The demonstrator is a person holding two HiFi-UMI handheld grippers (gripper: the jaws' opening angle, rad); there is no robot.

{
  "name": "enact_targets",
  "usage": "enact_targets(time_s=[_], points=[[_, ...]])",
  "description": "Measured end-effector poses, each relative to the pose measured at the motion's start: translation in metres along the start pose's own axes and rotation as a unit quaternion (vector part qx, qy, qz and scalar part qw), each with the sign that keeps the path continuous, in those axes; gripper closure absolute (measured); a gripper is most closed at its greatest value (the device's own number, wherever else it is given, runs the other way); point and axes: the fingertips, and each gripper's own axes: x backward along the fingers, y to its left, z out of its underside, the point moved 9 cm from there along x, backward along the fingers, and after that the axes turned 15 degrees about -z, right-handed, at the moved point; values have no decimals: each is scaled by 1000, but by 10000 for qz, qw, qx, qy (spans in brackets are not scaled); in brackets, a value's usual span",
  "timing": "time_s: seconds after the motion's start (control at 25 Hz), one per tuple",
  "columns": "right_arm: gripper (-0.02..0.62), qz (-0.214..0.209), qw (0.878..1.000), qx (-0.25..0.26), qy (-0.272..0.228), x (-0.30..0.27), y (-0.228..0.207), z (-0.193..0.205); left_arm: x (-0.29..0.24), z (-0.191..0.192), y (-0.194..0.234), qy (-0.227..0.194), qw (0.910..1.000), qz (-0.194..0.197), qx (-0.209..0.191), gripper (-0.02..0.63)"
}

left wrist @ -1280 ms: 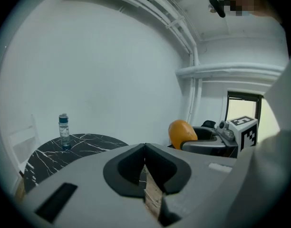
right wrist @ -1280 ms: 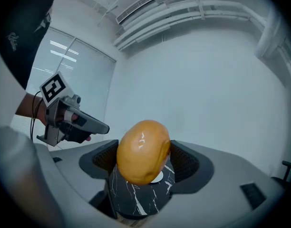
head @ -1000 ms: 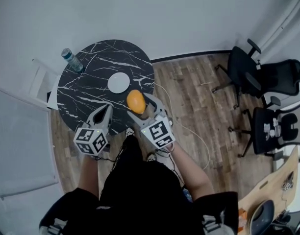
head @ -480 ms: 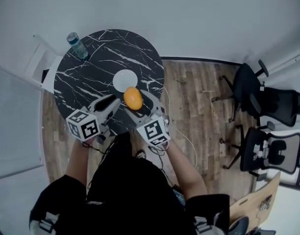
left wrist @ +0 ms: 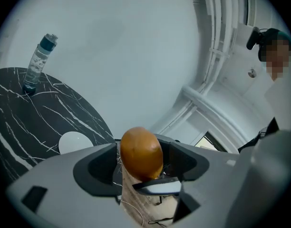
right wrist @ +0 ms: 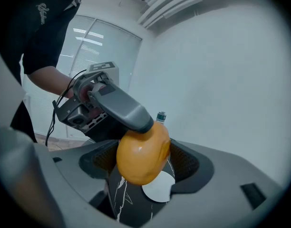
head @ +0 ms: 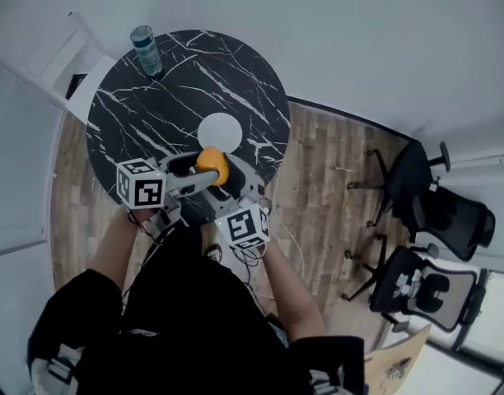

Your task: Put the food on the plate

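Observation:
An orange oval piece of food [head: 212, 164] hangs in the air above the near edge of the round black marble table [head: 145, 113]. My right gripper [head: 222, 179] is shut on it from the near side; in the right gripper view the food [right wrist: 143, 152] fills the gap between the jaws. My left gripper [head: 198, 174] has come in from the left, jaws opening, with the food [left wrist: 141, 152] between them and one finger [right wrist: 118, 103] lying over its top. A small white plate [head: 219, 132] sits bare on the table just beyond the food.
A water bottle [head: 145, 49] stands at the table's far left edge. Two black office chairs [head: 437, 208] [head: 423, 290] stand on the wooden floor to the right. A white wall runs behind the table, and a person [left wrist: 274, 127] stands at the right of the left gripper view.
The left gripper has swung right to the food, and its shut jaws have opened around it. The right gripper has carried the food closer to the plate.

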Motion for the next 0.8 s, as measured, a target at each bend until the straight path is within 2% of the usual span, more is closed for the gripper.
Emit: enact_targets(time_s=[0.12,0.28,0.68,0.8], points=[[265,-91,9999,-34,116,-8,-3,3,-7,-4,8,-121,9997,-164,-142,279],[265,-40,9996,-198,177,-13,-11,8,-19,-4,11,82,9983,-191,-548,284],[265,219,9966,-754,252,-5,-27,32,-52,-11,16,331,9963,-375,-695,299],[265,398,9941,-992,199,-1,-26,45,-54,-22,22,401,9936,-505,-924,299]])
